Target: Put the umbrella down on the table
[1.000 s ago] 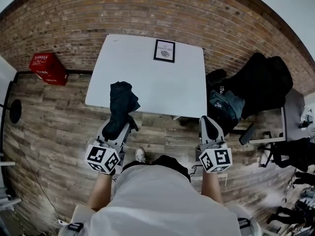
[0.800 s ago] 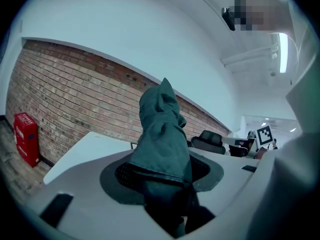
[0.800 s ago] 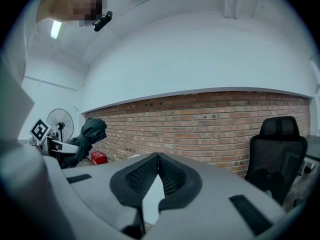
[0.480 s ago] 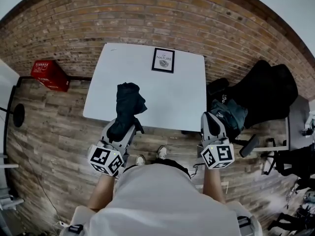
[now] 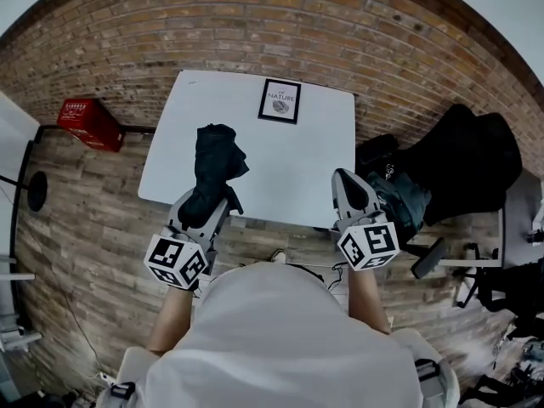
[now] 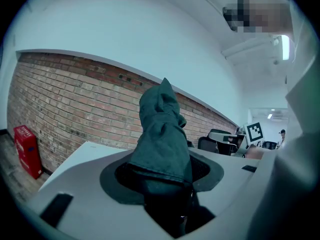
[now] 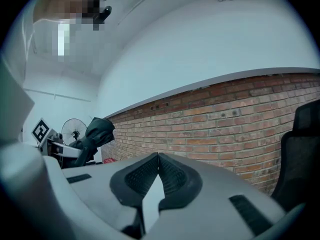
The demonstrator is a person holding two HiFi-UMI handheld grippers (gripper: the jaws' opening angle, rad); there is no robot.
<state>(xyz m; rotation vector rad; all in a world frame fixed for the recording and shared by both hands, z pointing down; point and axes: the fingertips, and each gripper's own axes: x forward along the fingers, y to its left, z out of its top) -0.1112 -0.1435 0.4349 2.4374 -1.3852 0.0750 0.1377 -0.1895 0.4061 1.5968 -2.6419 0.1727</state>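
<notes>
The umbrella (image 5: 214,164), folded up in its dark cloth, is not yet down. It is pinched at its lower end by the left tongs (image 5: 206,204) and reaches out from them over the near left part of the bench (image 5: 289,160). In the left gripper view the bundle (image 6: 162,134) rises out of the tongs (image 6: 165,169), whose pads press on the cloth from both sides. The right gripper view shows the umbrella (image 7: 97,131) off to the side with only wall behind it. I judge it is still carried clear of the top, though the head view alone cannot settle whether it touches. What is left, as I read it, is to lower it onto the white surface and let go.

The right tongs (image 5: 342,175) are pressed together with nothing between them (image 7: 157,156), and sit at the near edge of the bench, close to its right corner. The only other thing on the bench is a framed card (image 5: 280,101) near the middle of the far edge. A red crate (image 5: 85,121) stands on the floor off the far left corner, and black bags (image 5: 459,160) are piled to the right.

A second ago both tongs hung short of the bench, and the umbrella crossed only its near edge. Since then the person has stepped in: the umbrella now lies further over the top, and the right tongs have reached the near edge. The left grip looks the same, and the right tongs have stayed closed.
</notes>
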